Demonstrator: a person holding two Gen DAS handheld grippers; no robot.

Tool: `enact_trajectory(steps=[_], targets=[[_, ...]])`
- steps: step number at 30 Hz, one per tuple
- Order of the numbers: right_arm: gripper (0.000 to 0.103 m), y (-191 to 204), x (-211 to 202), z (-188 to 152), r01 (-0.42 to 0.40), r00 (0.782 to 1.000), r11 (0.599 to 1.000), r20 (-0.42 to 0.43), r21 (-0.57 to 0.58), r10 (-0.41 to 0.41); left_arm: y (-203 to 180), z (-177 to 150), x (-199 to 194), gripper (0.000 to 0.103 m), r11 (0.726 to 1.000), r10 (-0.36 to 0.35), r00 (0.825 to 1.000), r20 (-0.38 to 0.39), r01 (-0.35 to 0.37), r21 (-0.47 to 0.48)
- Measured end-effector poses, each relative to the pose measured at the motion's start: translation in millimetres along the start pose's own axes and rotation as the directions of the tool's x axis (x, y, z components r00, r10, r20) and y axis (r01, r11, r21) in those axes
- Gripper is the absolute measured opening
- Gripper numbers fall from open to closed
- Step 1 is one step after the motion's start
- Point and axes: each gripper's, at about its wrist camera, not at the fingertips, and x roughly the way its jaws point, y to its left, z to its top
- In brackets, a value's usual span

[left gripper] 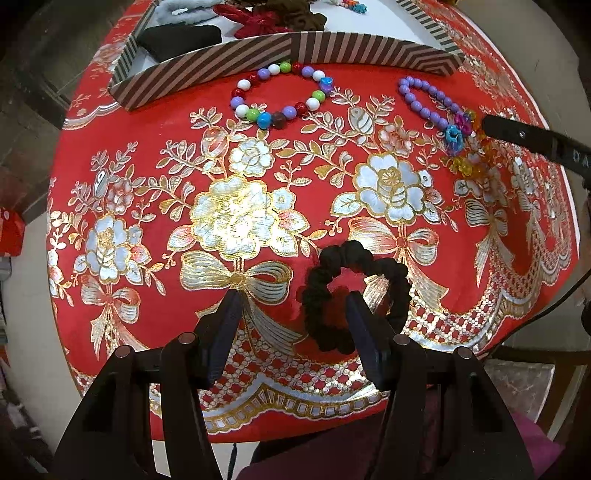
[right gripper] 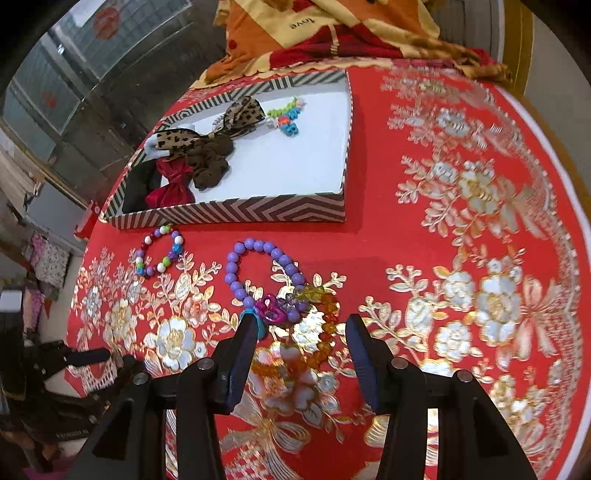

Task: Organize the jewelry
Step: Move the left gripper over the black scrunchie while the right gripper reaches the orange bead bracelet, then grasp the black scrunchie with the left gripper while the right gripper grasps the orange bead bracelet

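A black scrunchie [left gripper: 391, 291] lies on the red cloth; my left gripper [left gripper: 293, 306] is open, its right finger [left gripper: 364, 332] over the scrunchie's middle. A multicoloured bead bracelet [left gripper: 280, 94] [right gripper: 159, 254] and a purple bead bracelet [left gripper: 430, 101] [right gripper: 258, 269] lie before the striped box [left gripper: 207, 70] [right gripper: 258, 210]. An amber bead bracelet [right gripper: 317, 339] [left gripper: 467, 162] lies by the purple one. My right gripper [right gripper: 301, 325] is open, straddling the amber bracelet; its finger shows in the left wrist view [left gripper: 535, 138].
The box holds a leopard bow [right gripper: 221, 125], a brown scrunchie [right gripper: 210, 162], a red bow [right gripper: 171, 184] and a small bead piece [right gripper: 286, 114]. Folded patterned fabric [right gripper: 332, 33] lies behind the box. The round table's edge [left gripper: 295, 428] is near me.
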Motion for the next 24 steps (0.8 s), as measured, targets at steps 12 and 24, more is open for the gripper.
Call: enact_trajectory(steps=[12,24], targets=[[0.047,-4.1,18.9,8.7,-0.001,1.0,1.0,0.001,0.021,0.001,-15.4,19.6,10.0,0.058,1.0,0.025,1.0,0.006,-0.025,-0.004],[0.009,-0.6,-12.1,-0.5,-0.058,0.997,0.998,0.05,-0.012,0.058,-5.8,24.0,-2.4,0.016,1.0,-0.014,0.998,0.054,0.013,0.017]])
